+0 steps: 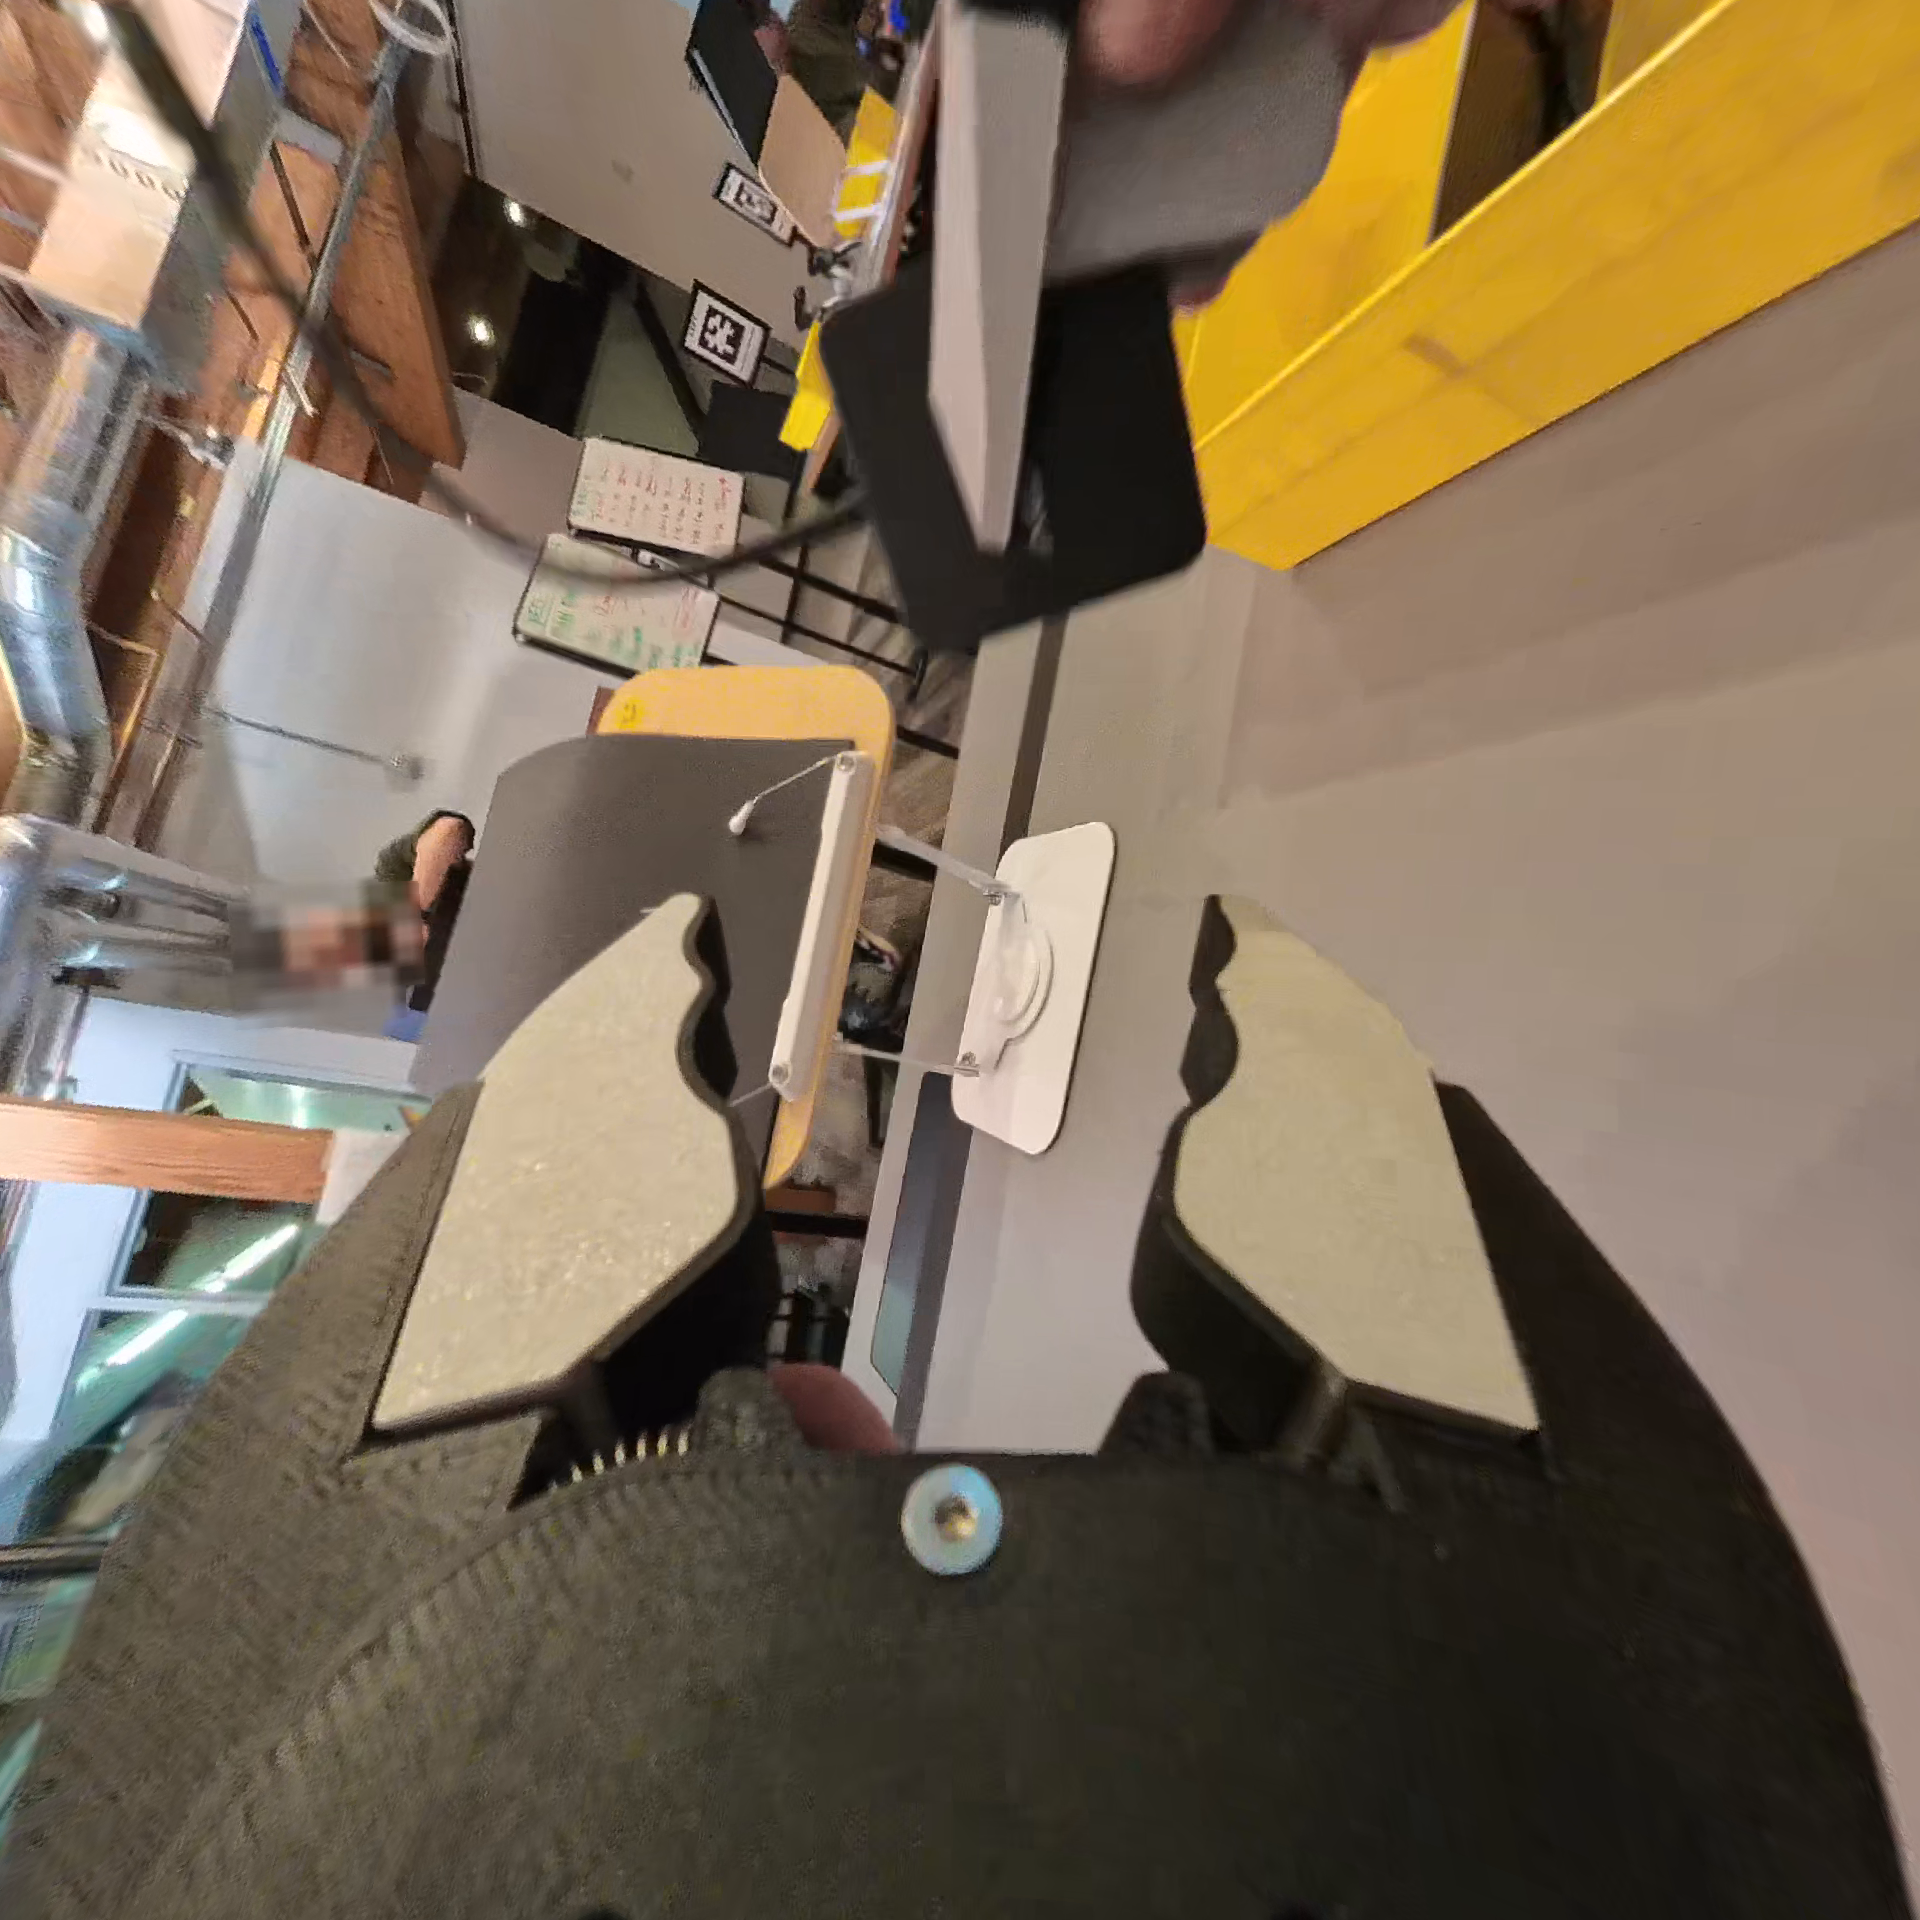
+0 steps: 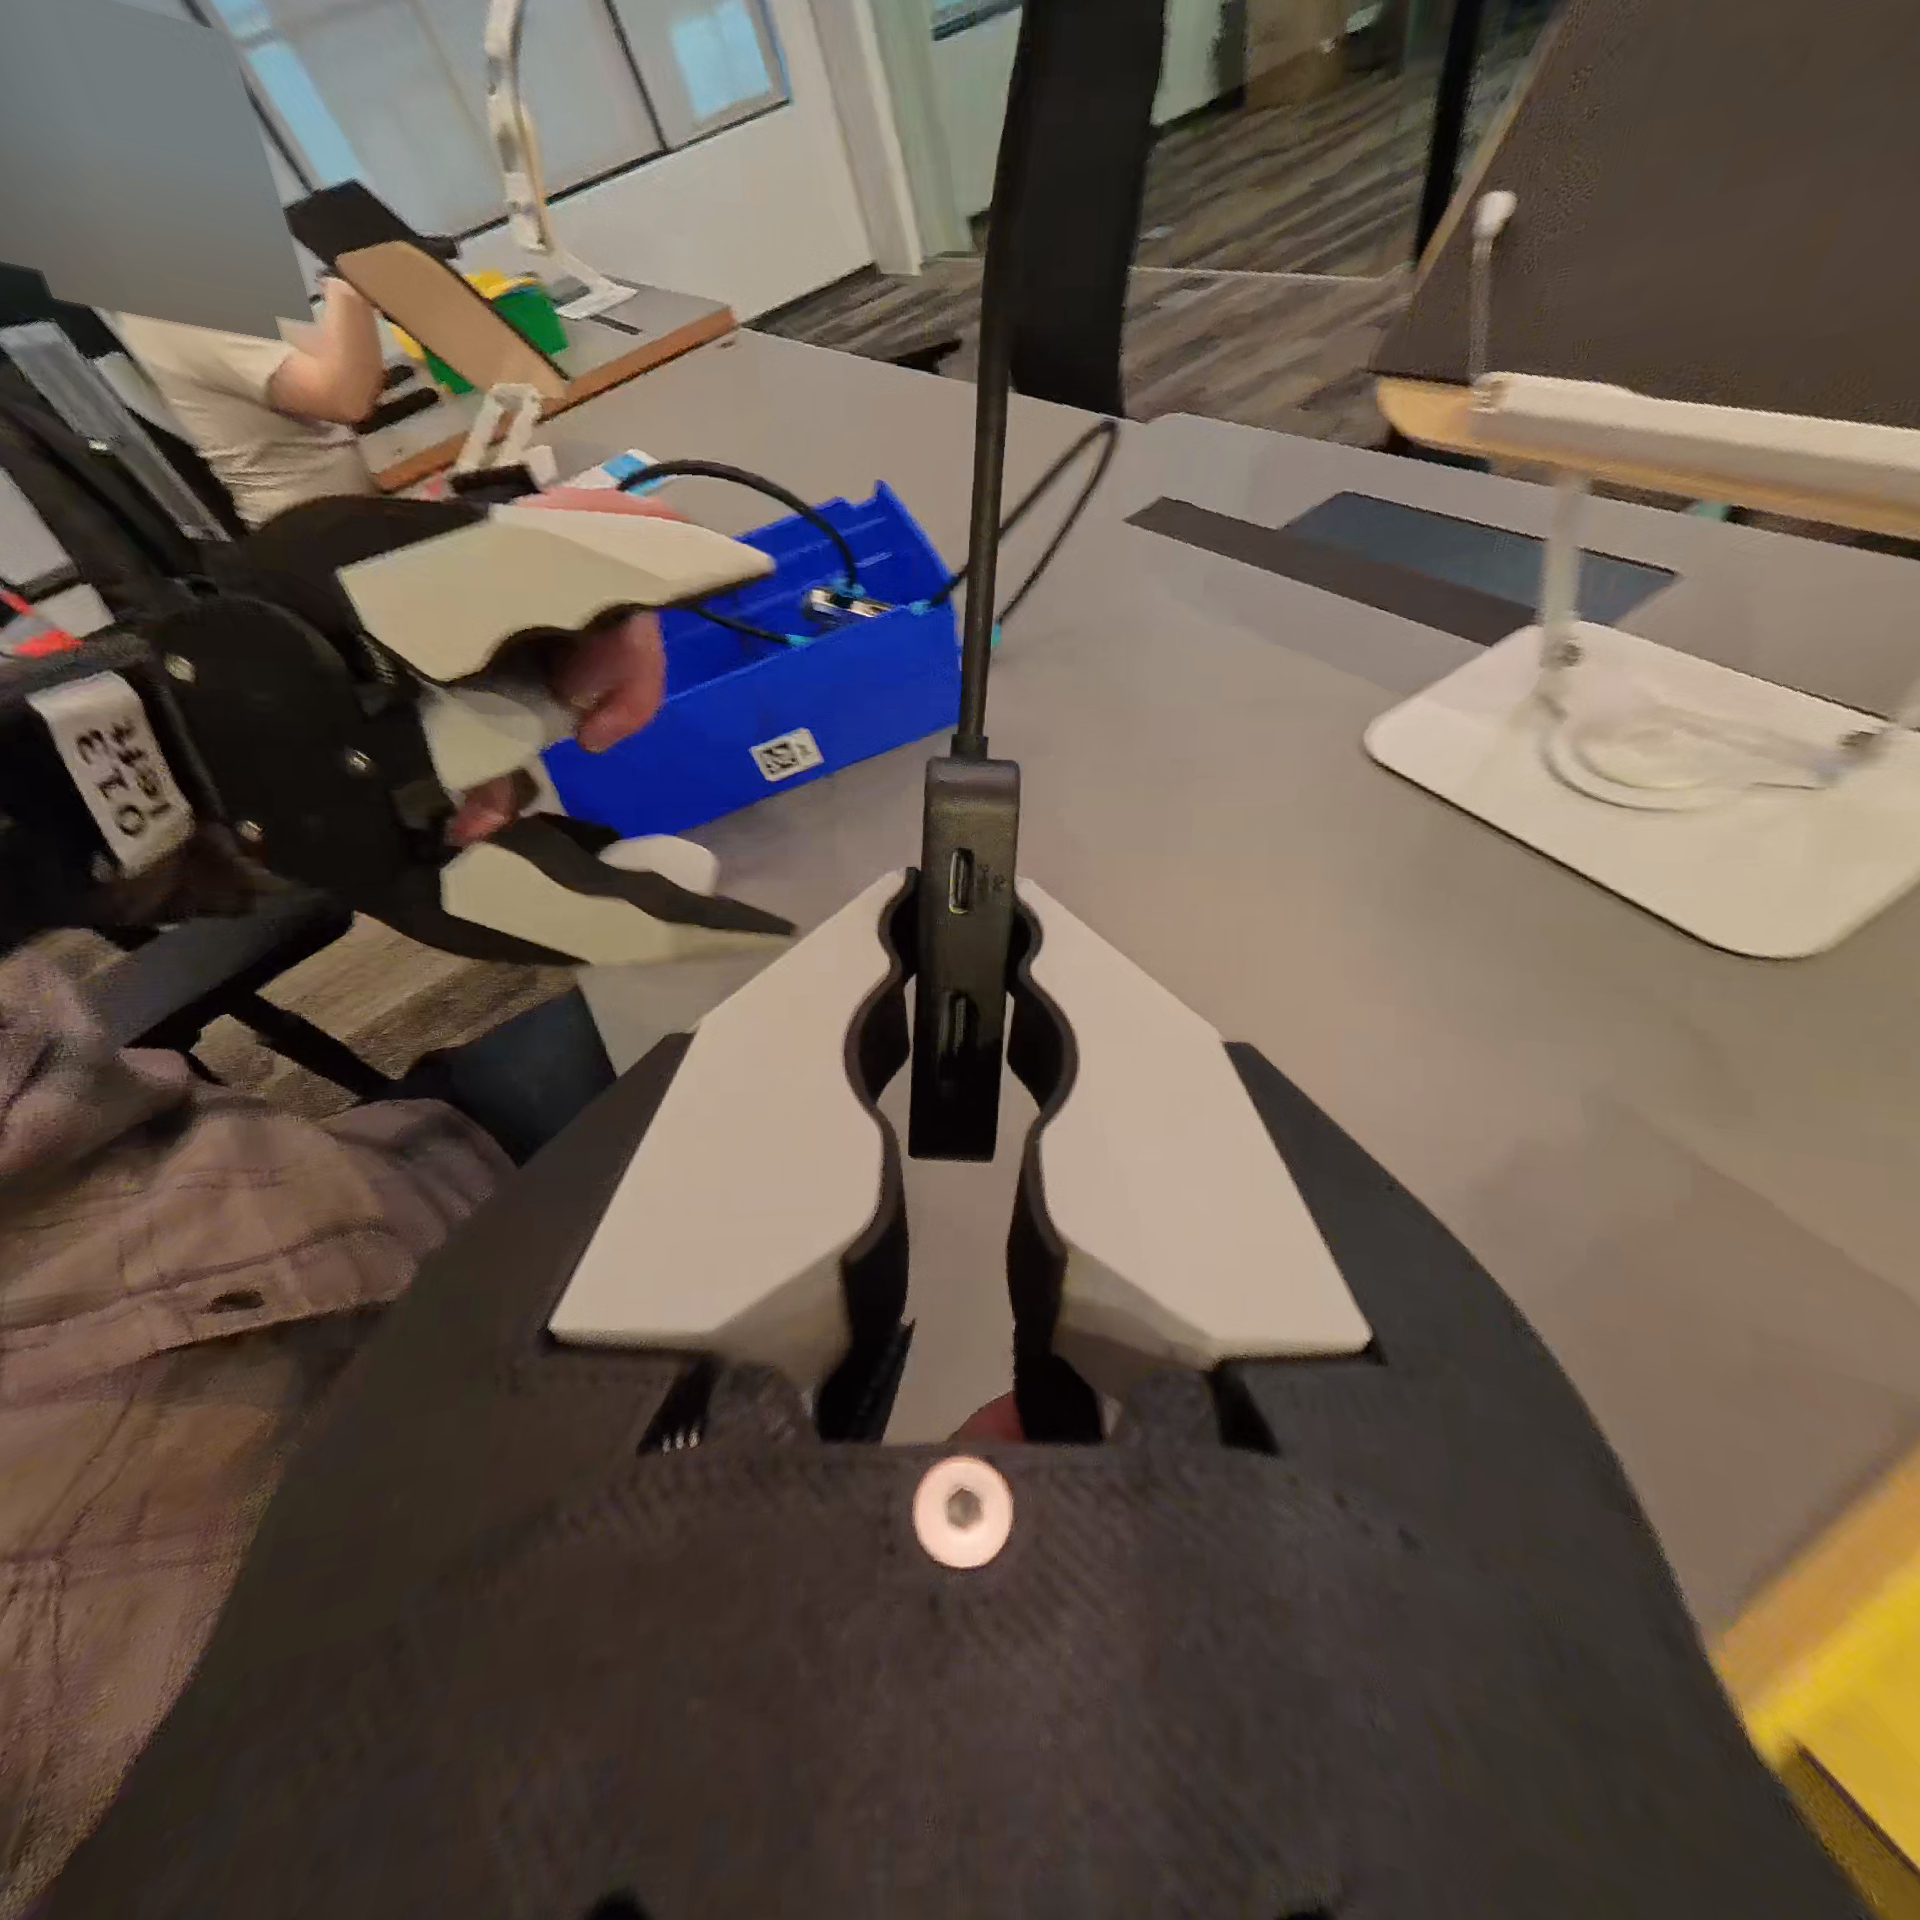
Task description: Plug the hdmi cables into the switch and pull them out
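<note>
My right gripper [image 2: 958,899] is shut on a slim black HDMI switch [image 2: 961,966], held upright with its small ports facing the camera. Its black cable [image 2: 987,468] runs straight up out of view. My left gripper [image 1: 956,914] is open and empty, tilted sideways above the grey table [image 1: 1558,935]. In the right wrist view, the left gripper [image 2: 779,748] hangs open to the left of the switch, apart from it. The switch [image 1: 1122,436] also shows in the left wrist view, above the open jaws. Black cables with teal plugs [image 2: 831,608] lie in a blue bin [image 2: 748,686].
A white stand with a flat base [image 2: 1662,831] sits on the table to the right, and in the left wrist view the stand [image 1: 1049,977] lies straight ahead. A yellow bin [image 1: 1558,260] stands by the table edge. A person sits at another desk [image 2: 260,395]. Spacing between my two grippers at the tips: around 7 cm.
</note>
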Demonstrator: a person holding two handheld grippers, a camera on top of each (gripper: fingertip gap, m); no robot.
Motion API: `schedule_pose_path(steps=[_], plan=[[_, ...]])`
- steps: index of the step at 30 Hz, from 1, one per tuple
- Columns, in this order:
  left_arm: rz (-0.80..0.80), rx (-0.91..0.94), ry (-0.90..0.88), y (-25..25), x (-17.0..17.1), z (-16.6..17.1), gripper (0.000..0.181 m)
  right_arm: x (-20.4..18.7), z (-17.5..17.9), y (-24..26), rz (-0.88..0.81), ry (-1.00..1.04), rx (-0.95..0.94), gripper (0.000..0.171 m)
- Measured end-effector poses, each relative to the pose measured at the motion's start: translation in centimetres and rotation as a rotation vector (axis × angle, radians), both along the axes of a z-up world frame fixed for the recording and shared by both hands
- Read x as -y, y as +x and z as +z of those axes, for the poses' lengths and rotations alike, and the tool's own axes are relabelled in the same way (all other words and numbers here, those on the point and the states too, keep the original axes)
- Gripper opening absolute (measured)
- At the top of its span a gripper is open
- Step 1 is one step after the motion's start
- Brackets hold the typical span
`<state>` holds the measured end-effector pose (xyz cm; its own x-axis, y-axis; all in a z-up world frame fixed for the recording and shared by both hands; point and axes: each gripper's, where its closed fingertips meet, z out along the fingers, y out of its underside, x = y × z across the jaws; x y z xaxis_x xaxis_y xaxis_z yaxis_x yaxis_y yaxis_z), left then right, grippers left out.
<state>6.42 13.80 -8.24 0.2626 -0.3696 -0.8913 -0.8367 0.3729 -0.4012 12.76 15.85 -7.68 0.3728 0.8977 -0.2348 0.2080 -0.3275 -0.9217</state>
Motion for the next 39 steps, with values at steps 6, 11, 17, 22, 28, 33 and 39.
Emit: schedule_pose_path(steps=[6, 11, 17, 22, 28, 33, 39], plan=[[0.037, 0.052, -0.086, -3.0, 0.2, -1.4, 0.075, -6.6, 0.9, 11.2, -0.227, 0.058, 0.174, 0.01], [0.079, 0.06, -0.147, -4.9, 0.8, -4.2, 0.074, -11.3, -3.5, 18.6, -0.316, -0.126, 0.345, 0.01], [0.093, 0.083, -0.209, -5.2, 1.3, -6.5, 0.075, -14.2, -11.9, 21.2, -0.32, -0.325, 0.551, 0.01], [0.104, 0.086, -0.232, -5.6, 1.3, -7.4, 0.075, -14.9, -16.3, 21.4, -0.282, -0.435, 0.639, 0.01], [0.106, 0.092, -0.27, -5.9, 1.2, -8.5, 0.075, -14.3, -19.6, 22.6, -0.208, -0.474, 0.862, 0.012], [0.101, 0.087, -0.294, -5.7, 1.2, -9.2, 0.075, -13.7, -20.8, 22.4, -0.118, -0.482, 0.946, 0.028], [0.107, 0.078, -0.31, -5.8, 1.1, -9.9, 0.075, -14.0, -20.9, 22.4, -0.097, -0.44, 0.992, 0.005]])
